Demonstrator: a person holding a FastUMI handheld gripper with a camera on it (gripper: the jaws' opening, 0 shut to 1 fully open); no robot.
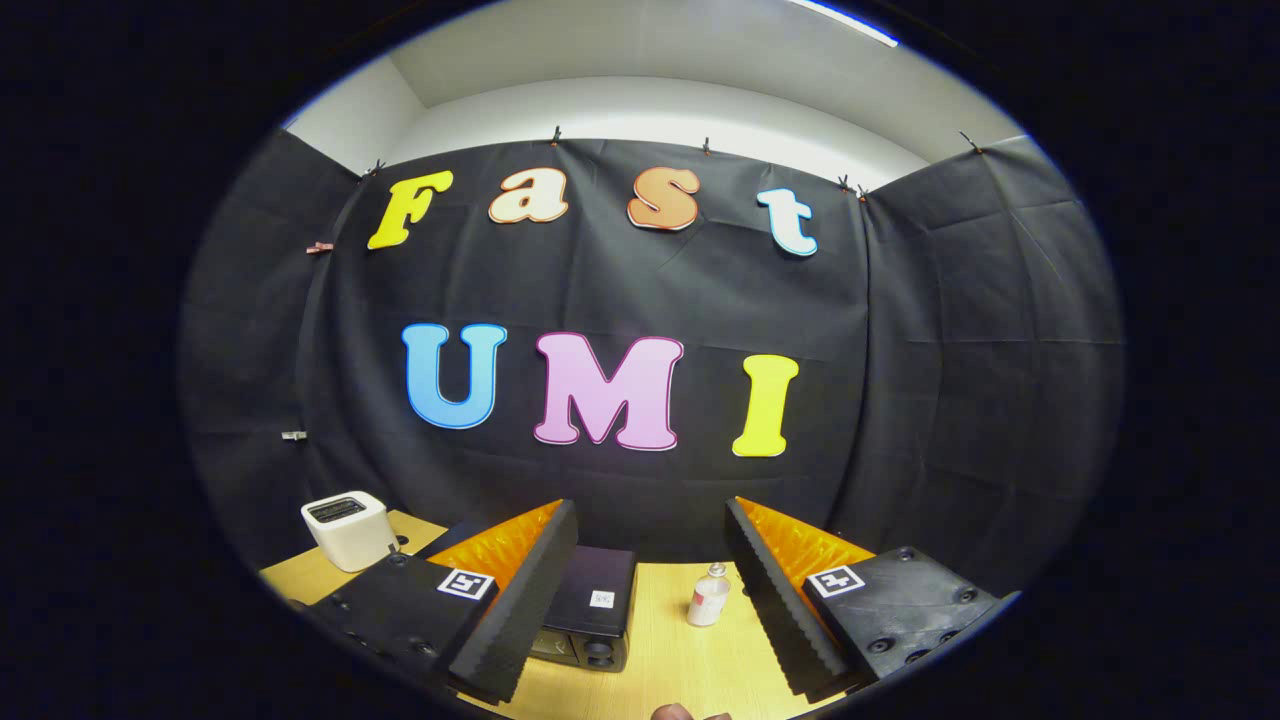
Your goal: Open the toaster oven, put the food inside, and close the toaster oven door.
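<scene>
The jaws (pixel 650 590) stand wide apart and hold nothing, their two fingers (pixel 520 600) angled up and outward with open space between them; they hang above a light wooden surface (pixel 670 660) and touch none of the things on it; the toaster oven (pixel 590 615), a dark box, sits on the surface just ahead of the fingers, partly hidden behind the left one, with its top facing up, a small pale sticker on that top, and a round knob showing on its front; whether its door is open or closed cannot be told from this angle, since most of the front lies low and behind the finger; a small clear bottle (pixel 709 595) with a pale cap stands upright on the surface to the right of the oven, between the two fingers and nearer the right one, apart from the oven; a white box-shaped appliance (pixel 349 530) with a dark slot on top stands farther off to the left, beyond the left finger, near the black cloth wall (pixel 950 400); a small rounded bit of something, perhaps a fingertip, shows at the near edge of the surface, too little of it to tell
</scene>
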